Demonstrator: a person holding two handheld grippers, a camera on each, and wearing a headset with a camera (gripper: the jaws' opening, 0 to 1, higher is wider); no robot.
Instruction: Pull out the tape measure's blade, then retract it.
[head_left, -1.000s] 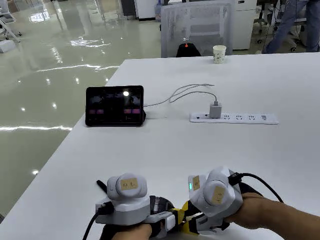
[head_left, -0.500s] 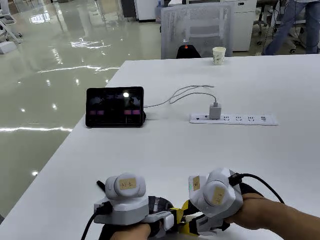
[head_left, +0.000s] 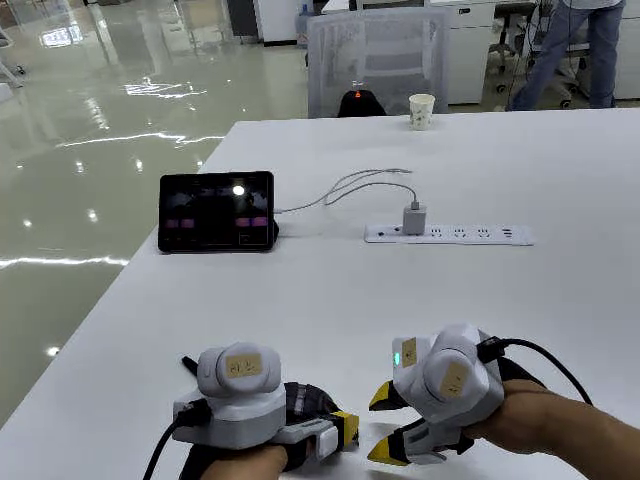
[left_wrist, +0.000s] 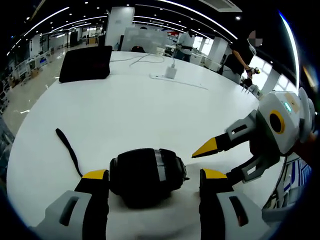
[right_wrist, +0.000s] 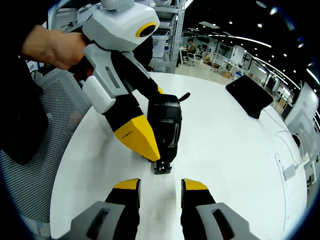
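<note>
- The big white table (head_left: 300, 300): the whole head view has slid a bit since a second ago, but that's just the head moving, nothing on top shifted. The work sits close to the near edge and not far from the left edge, which runs diagonally down to the shiny floor. There's loads of bare surface ahead and to the right, so I'd pull the blade that way.
- The black flat tablet (head_left: 216, 211), white power strip (head_left: 448, 234) and white paper cup (head_left: 421, 110) are all well apart from the action, no obstacle.
- The right tool (head_left: 384, 426) is the actual change. Half a second ago its yellow tips were tucked right up against the other tool. Now it has backed off, spread wide and holding nothing.
- The left tool (left_wrist: 155, 175) has a jaw on each side of the case and looks to be pinching it, though a sliver of table shows at one side.
- The black rounded plastic tape measure (right_wrist: 166, 125) sits low on the table between those jaws, near the front edge.
- The small metal blade hook (right_wrist: 162, 167) is snug at the case mouth, just ahead of the right tool's open tips. No blade is out, so my guess is a re-approach for the pull.
- The thin black wrist strap (left_wrist: 67, 150) lies loose on the table beside the case.
</note>
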